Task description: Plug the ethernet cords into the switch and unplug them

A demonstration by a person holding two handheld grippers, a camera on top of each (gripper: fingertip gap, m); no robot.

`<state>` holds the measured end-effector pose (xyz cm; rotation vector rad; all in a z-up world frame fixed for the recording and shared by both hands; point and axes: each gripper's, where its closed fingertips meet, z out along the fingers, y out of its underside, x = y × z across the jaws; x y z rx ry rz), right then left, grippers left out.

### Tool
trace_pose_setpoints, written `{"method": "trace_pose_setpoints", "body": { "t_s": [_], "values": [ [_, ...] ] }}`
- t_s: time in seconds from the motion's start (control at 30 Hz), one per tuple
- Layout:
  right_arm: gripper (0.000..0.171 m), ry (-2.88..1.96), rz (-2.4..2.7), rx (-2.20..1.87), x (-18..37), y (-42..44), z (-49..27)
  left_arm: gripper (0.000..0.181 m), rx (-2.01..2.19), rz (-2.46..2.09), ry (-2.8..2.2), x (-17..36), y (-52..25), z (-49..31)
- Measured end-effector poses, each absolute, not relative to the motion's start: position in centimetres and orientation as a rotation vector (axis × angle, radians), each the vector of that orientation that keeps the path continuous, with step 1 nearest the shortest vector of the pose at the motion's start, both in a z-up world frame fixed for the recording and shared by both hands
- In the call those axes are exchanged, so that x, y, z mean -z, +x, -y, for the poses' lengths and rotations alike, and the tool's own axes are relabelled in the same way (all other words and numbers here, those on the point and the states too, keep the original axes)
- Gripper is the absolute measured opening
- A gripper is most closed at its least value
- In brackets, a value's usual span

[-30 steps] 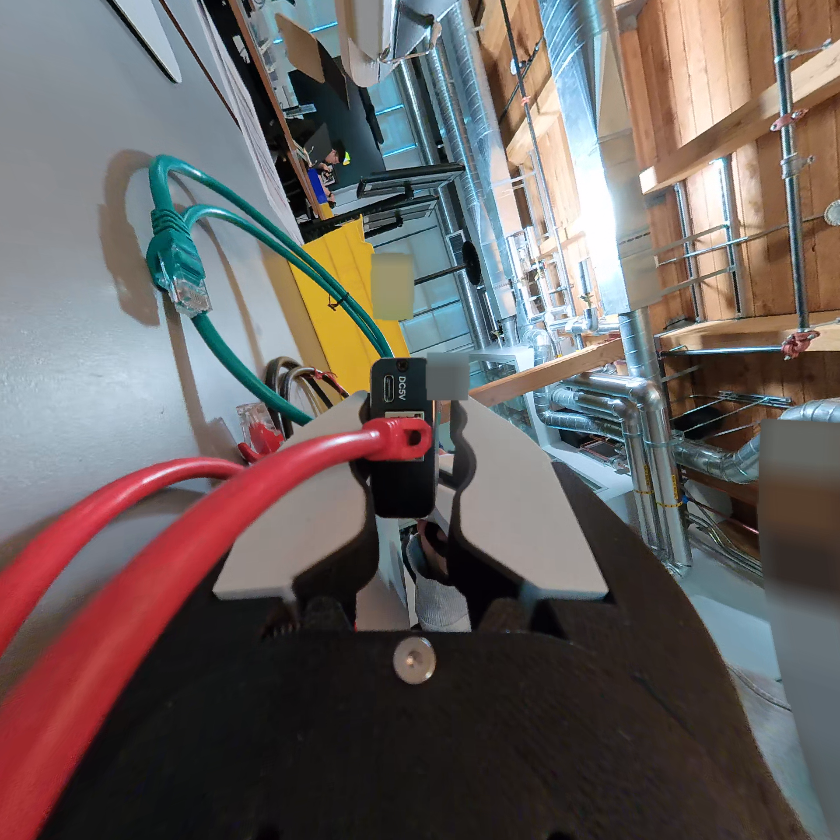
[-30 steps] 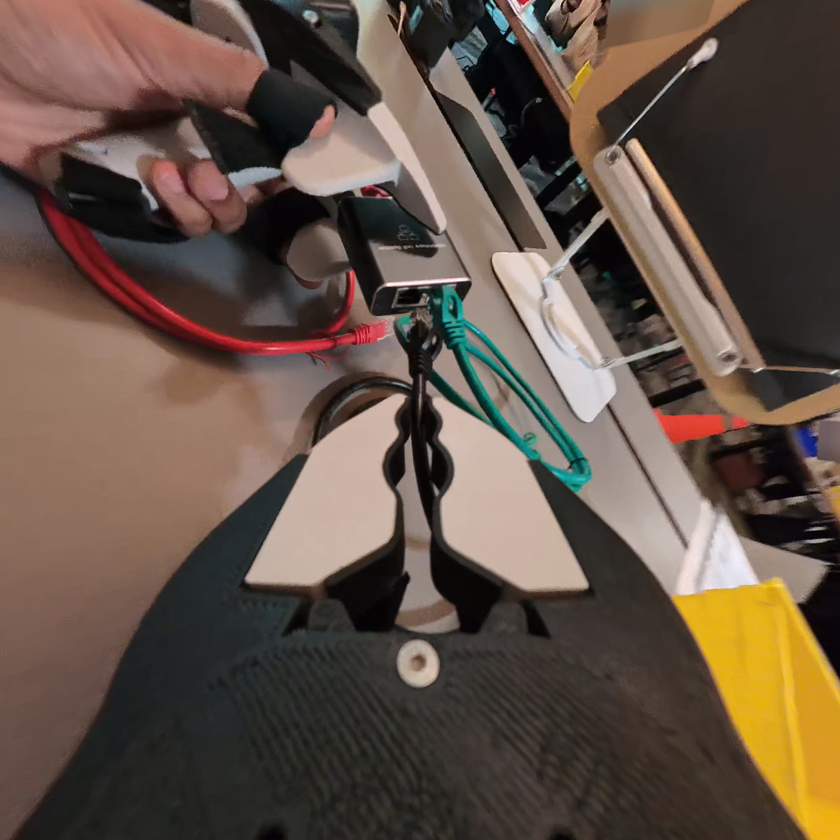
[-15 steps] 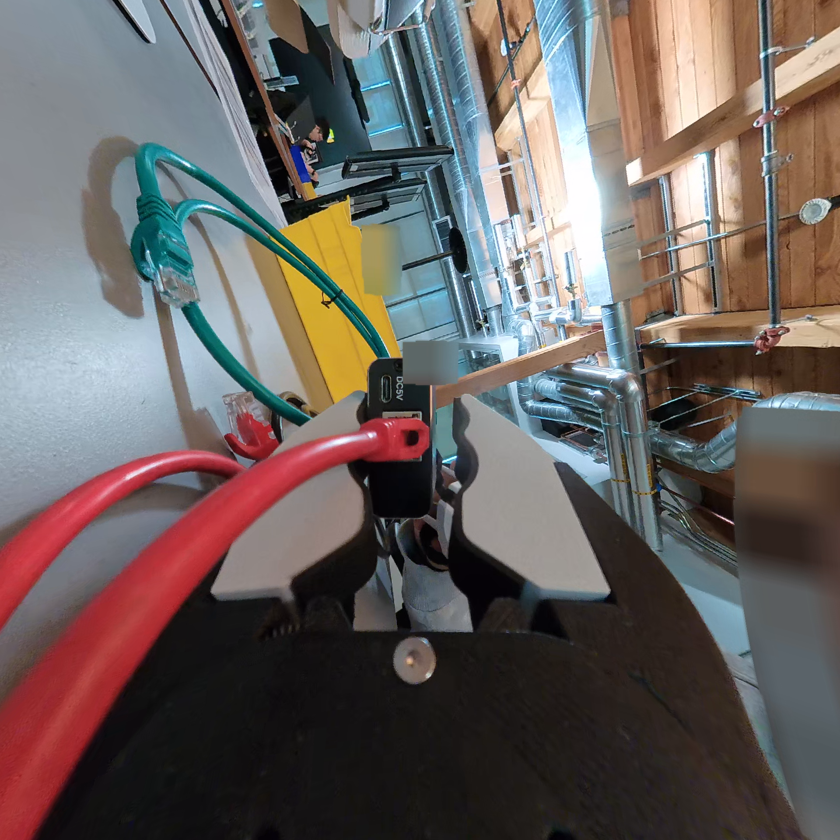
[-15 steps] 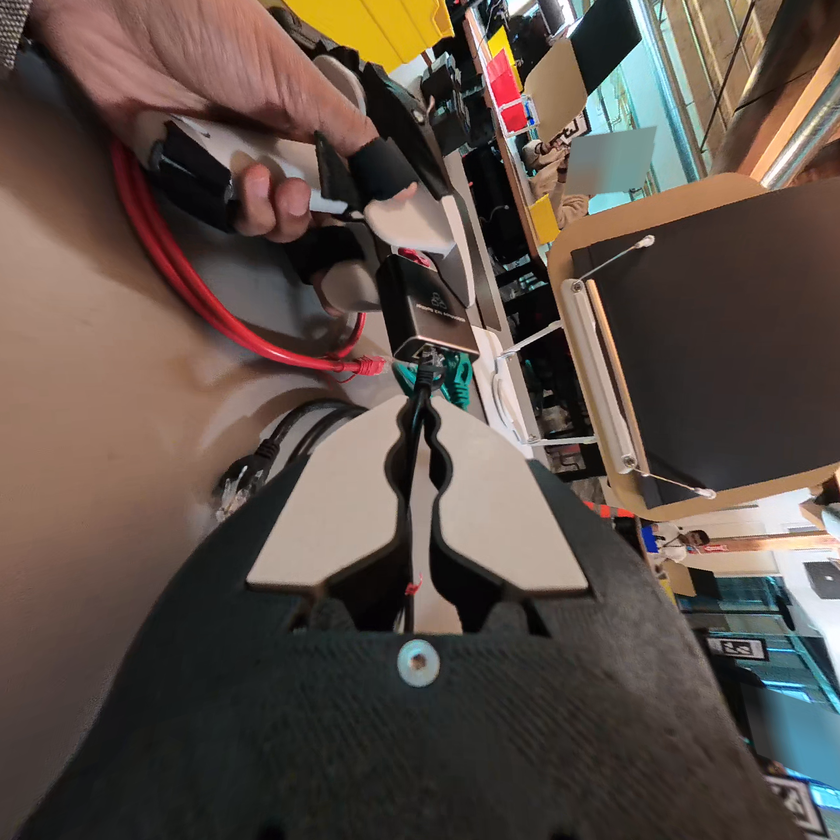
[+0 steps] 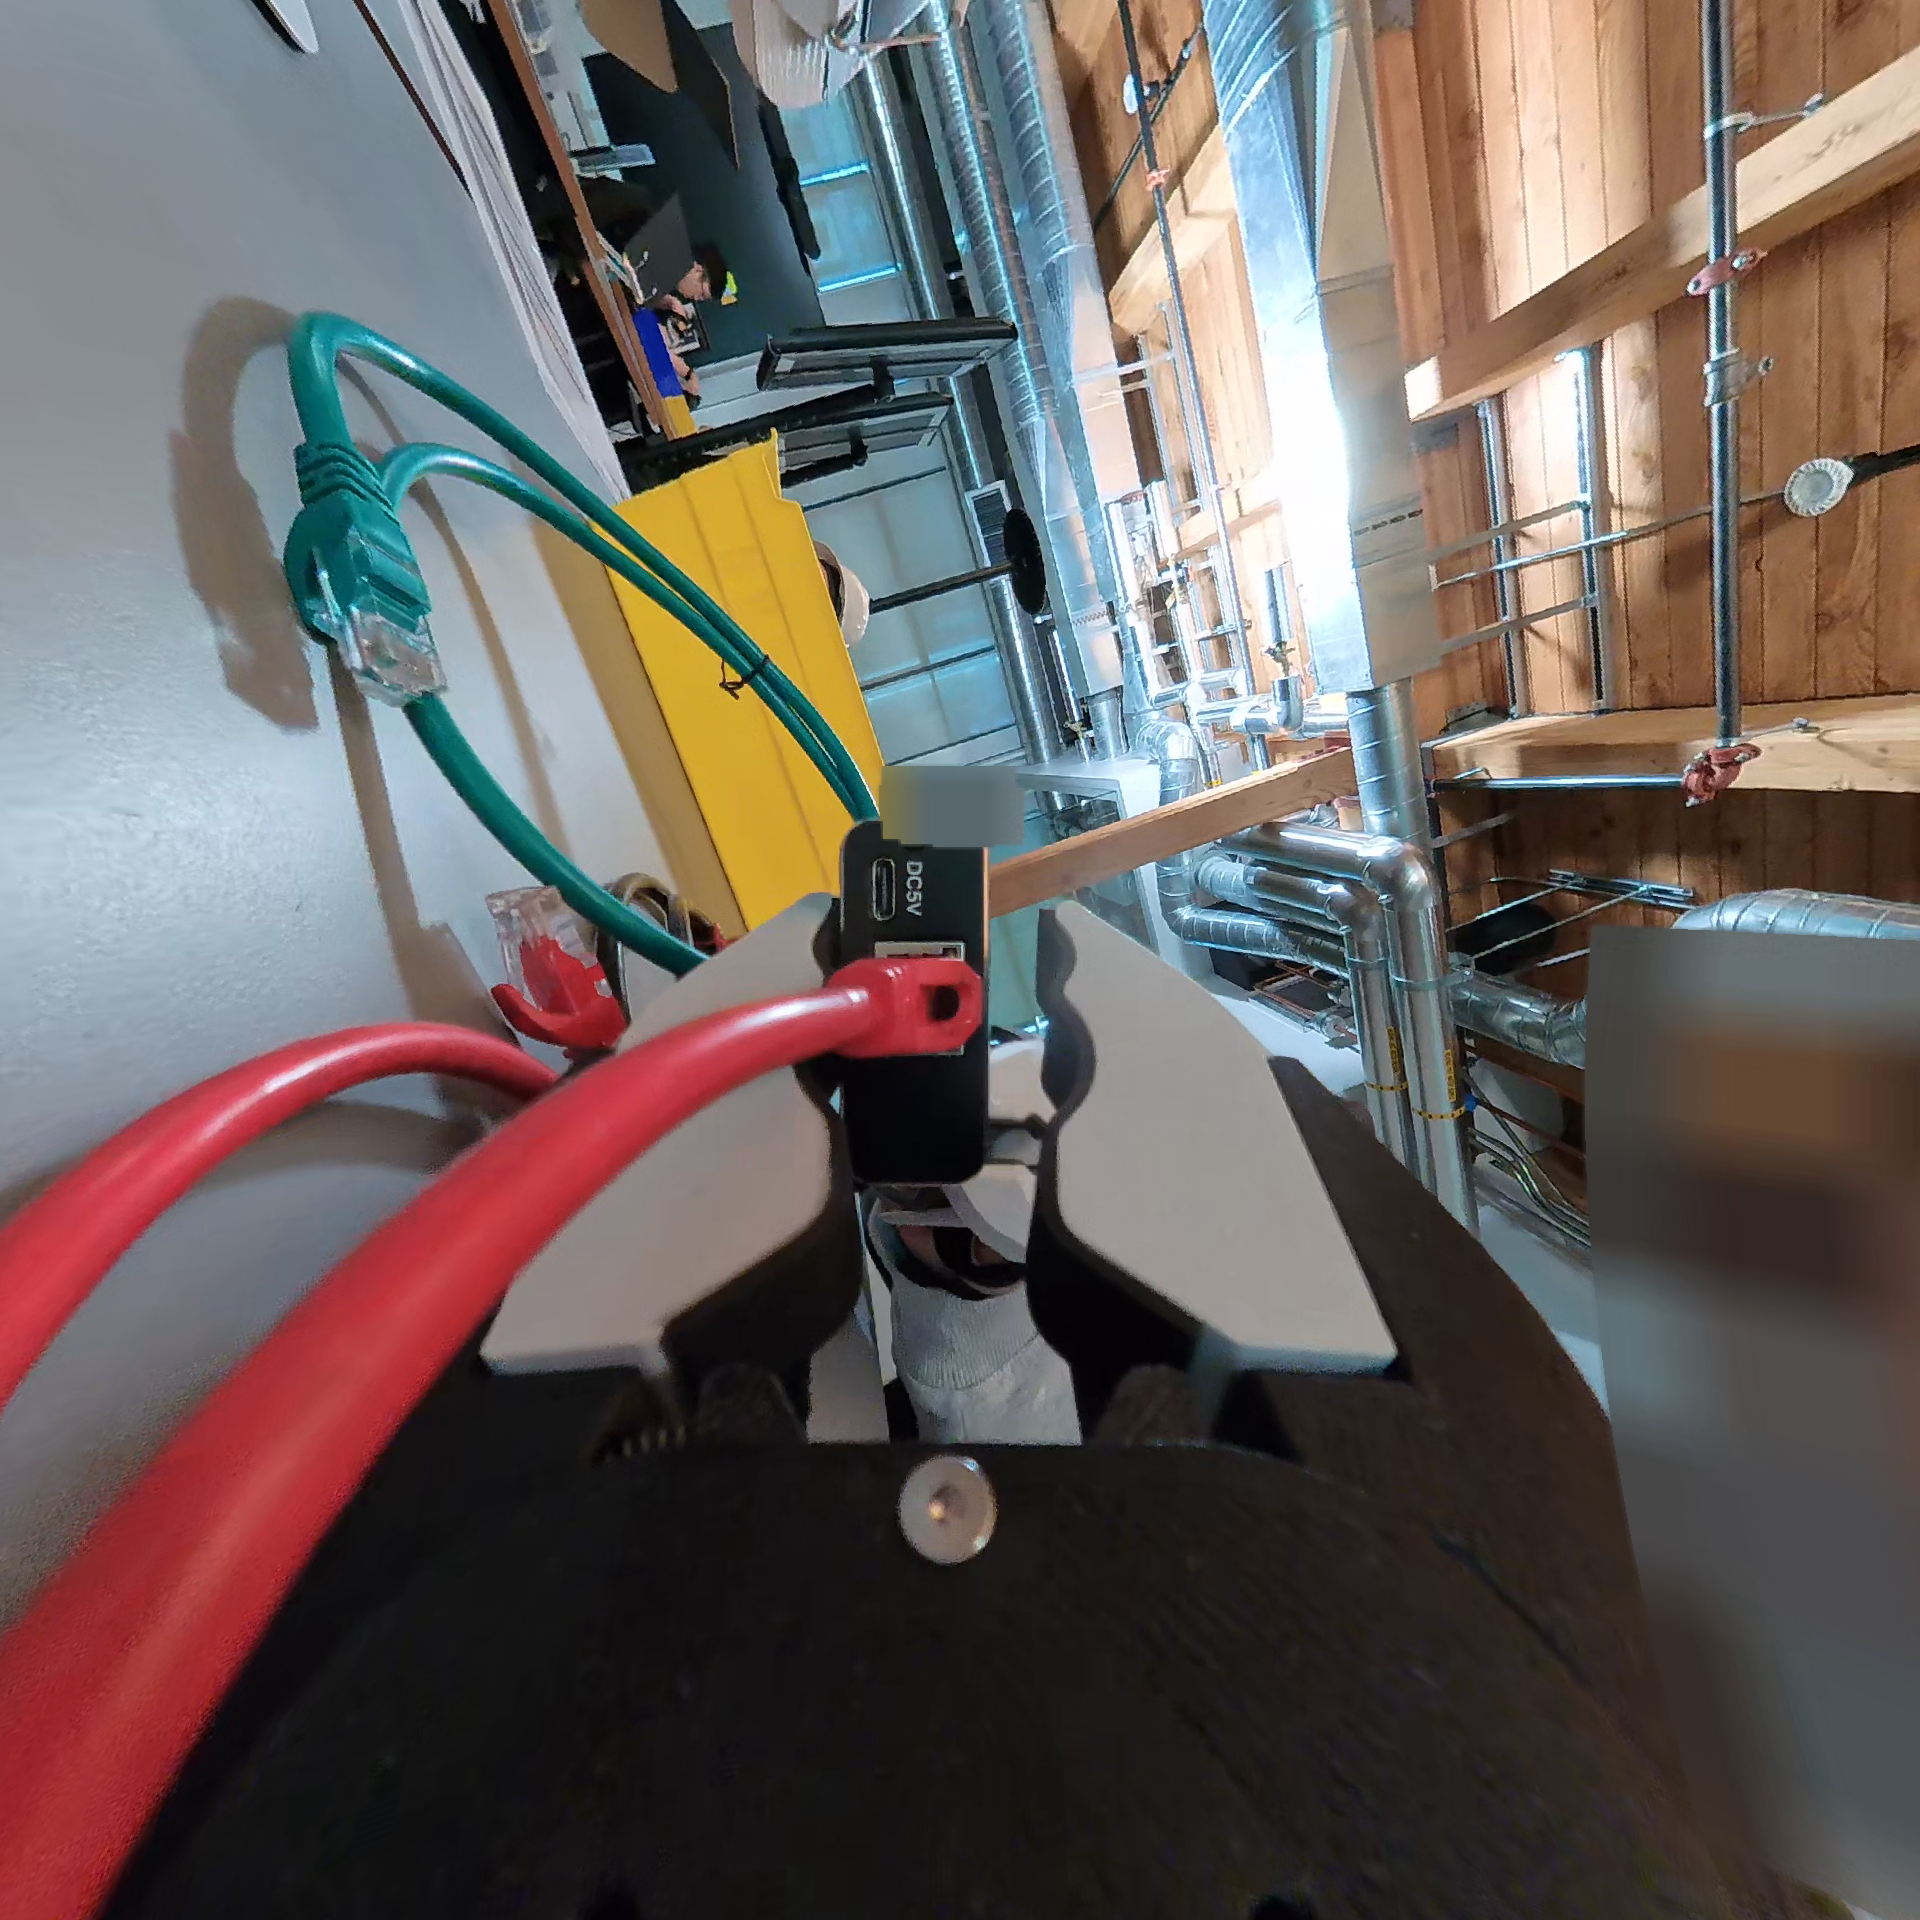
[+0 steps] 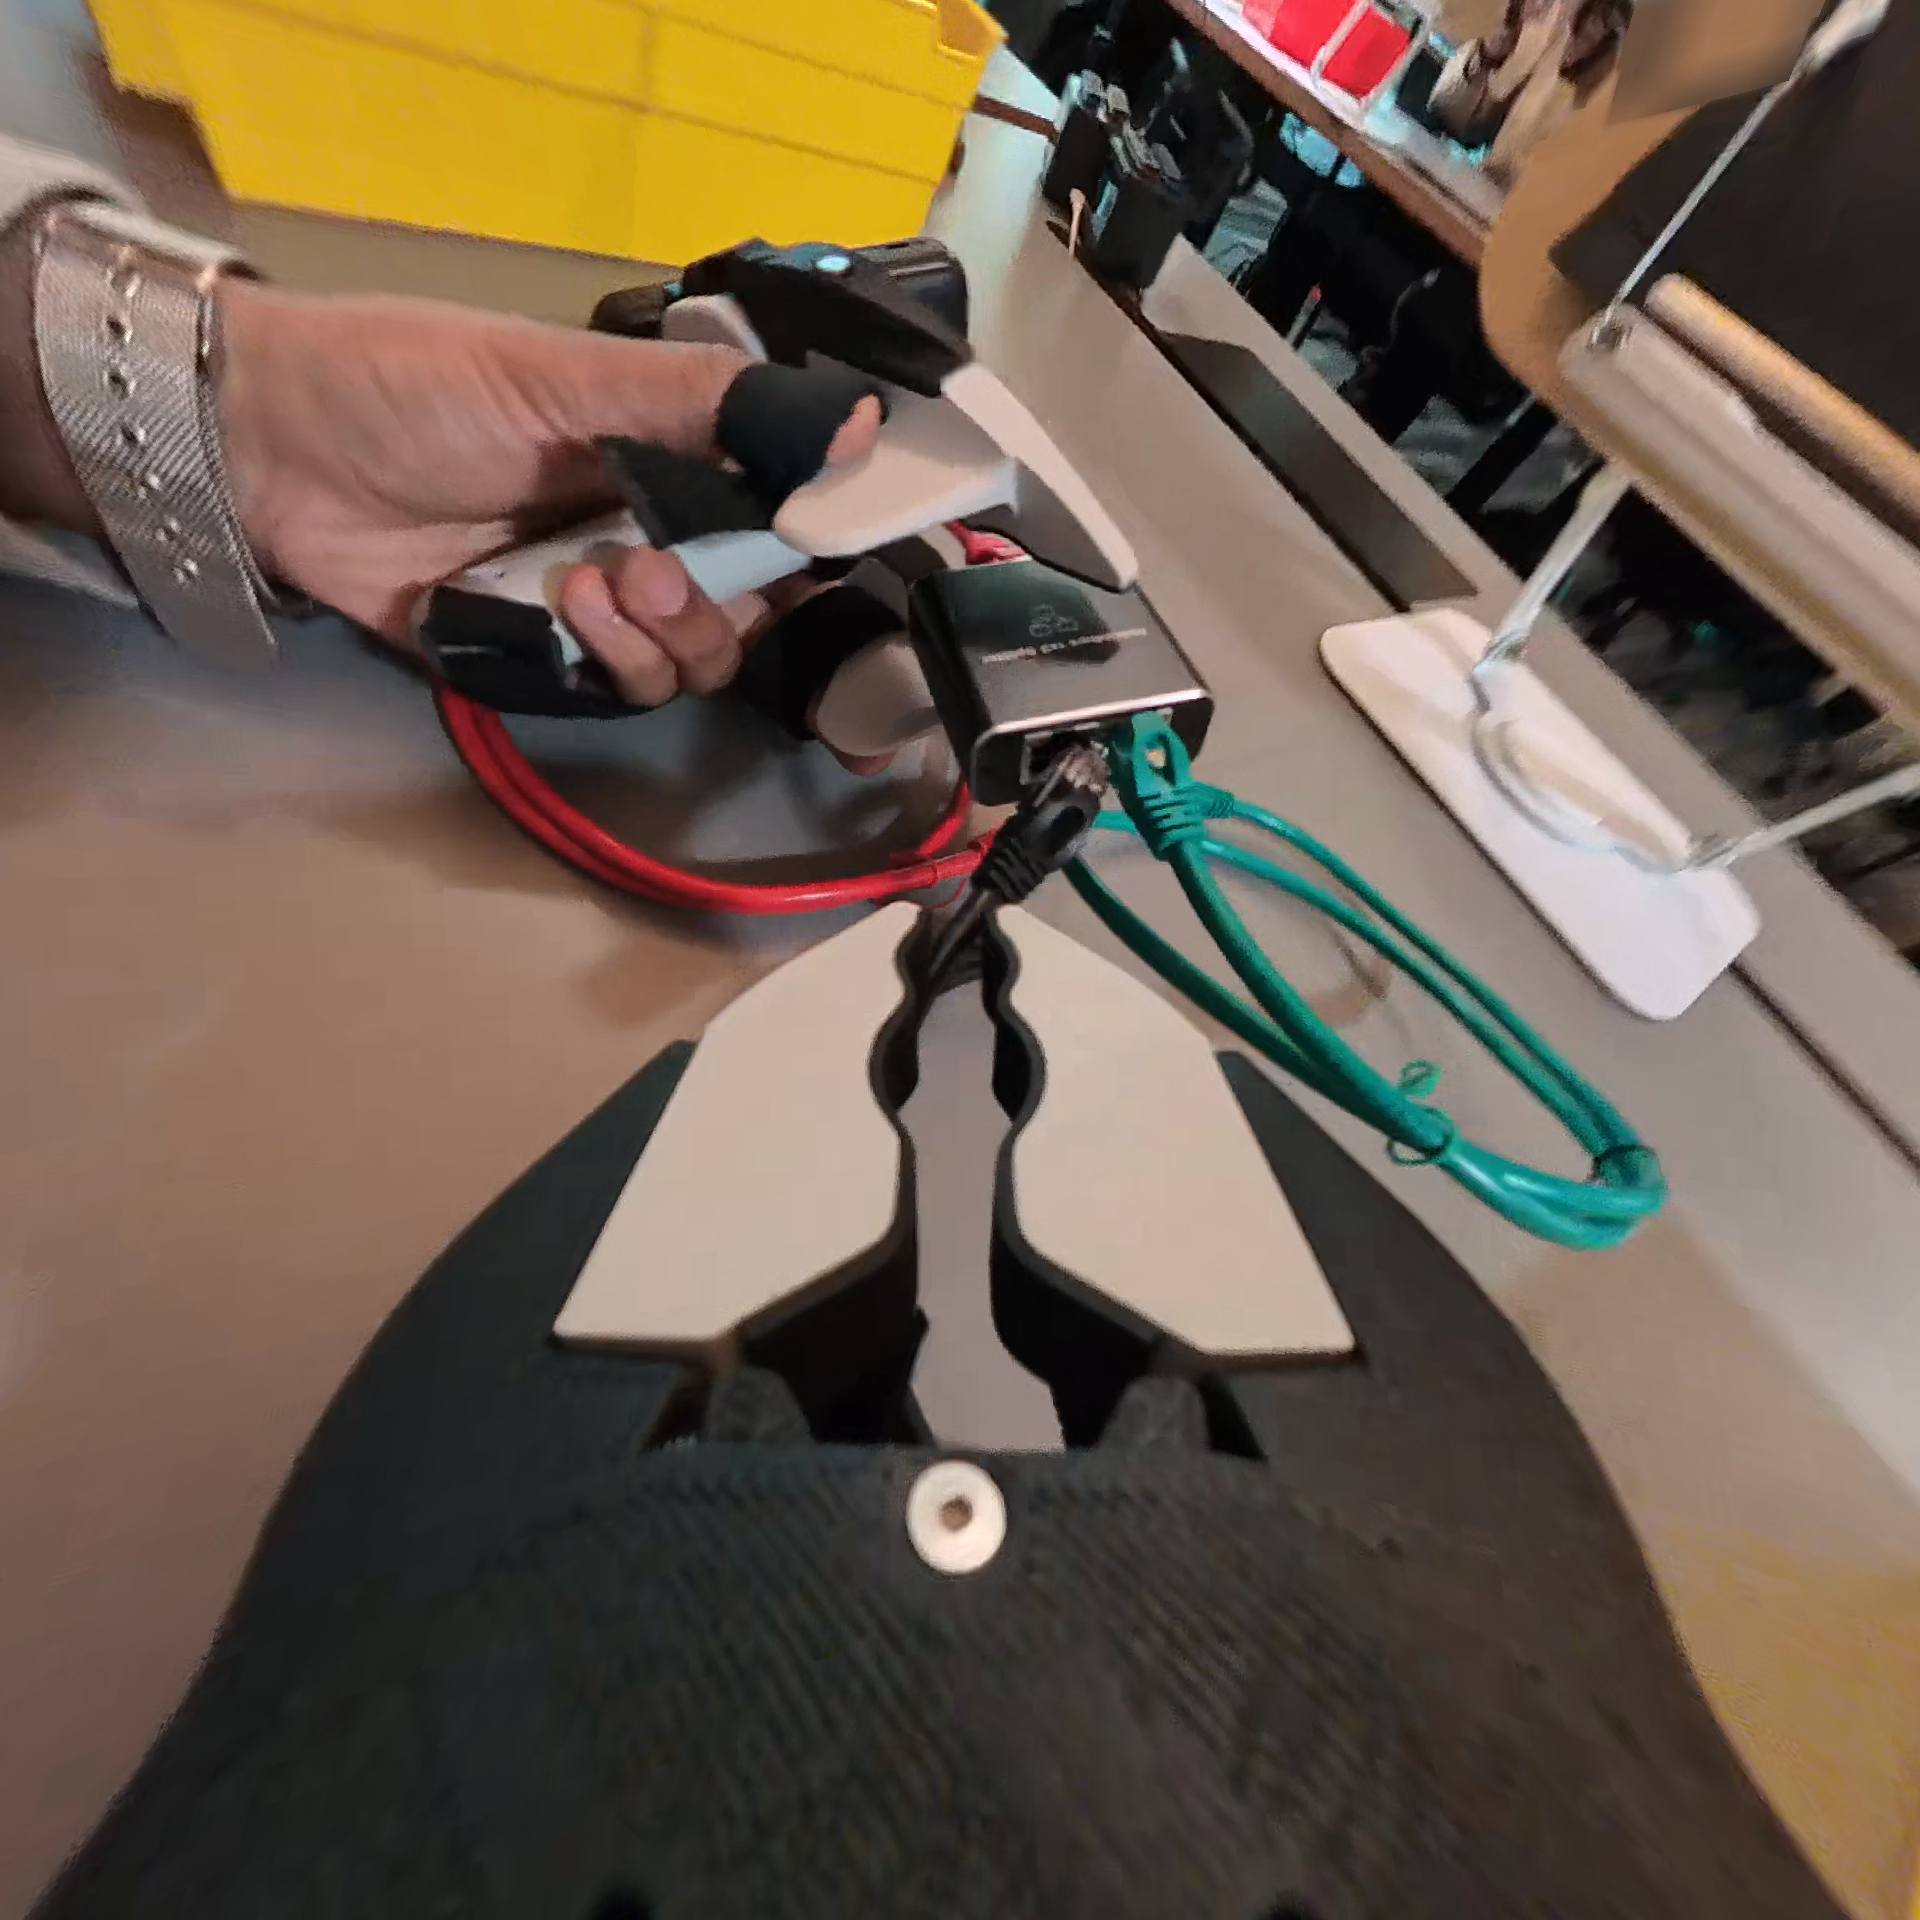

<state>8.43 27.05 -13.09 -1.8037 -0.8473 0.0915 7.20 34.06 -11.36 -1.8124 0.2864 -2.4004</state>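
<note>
My left gripper is shut on the small black switch and holds it off the grey table. A red cord is plugged into the switch's near face; its other plug lies loose on the table. In the right wrist view a hand holds that gripper, with the switch between its fingers. A green cord is plugged into the switch's far face. My right gripper is shut on a black cord, whose plug sits tilted at the port beside the green one.
The green cord's free plug lies on the table. A yellow bin stands behind the hand. A white stand base with a clear holder is at the right. The red cord loops under the left gripper.
The right wrist view has rolled and swung, still shut on the black cord, and the black plug now sits tilted at the switch's port. The left gripper and switch have barely moved.
</note>
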Motion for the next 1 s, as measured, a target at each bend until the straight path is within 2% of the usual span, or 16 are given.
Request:
{"method": "trace_pose_setpoints", "body": {
  "t_s": [0.17,0.4,0.57,1.0],
  "values": [
    [0.024,-1.934,0.67,-0.326,13.9,8.7,-27.4,0.029,2.435,-0.342,-1.805,11.1,7.3,-33.3],
    [0.011,-1.954,0.448,-0.74,13.3,8.3,-27.1,0.026,2.469,-0.364,-1.781,10.8,7.3,-32.9],
    [0.01,-1.906,0.331,-0.891,12.3,9.0,-27.3,0.026,2.481,-0.347,-1.764,10.7,7.1,-33.1],
    [0.01,-1.935,0.751,-0.237,13.6,8.5,-27.0,0.024,2.268,-0.401,-1.761,10.7,6.9,-33.6]
  ]
}}
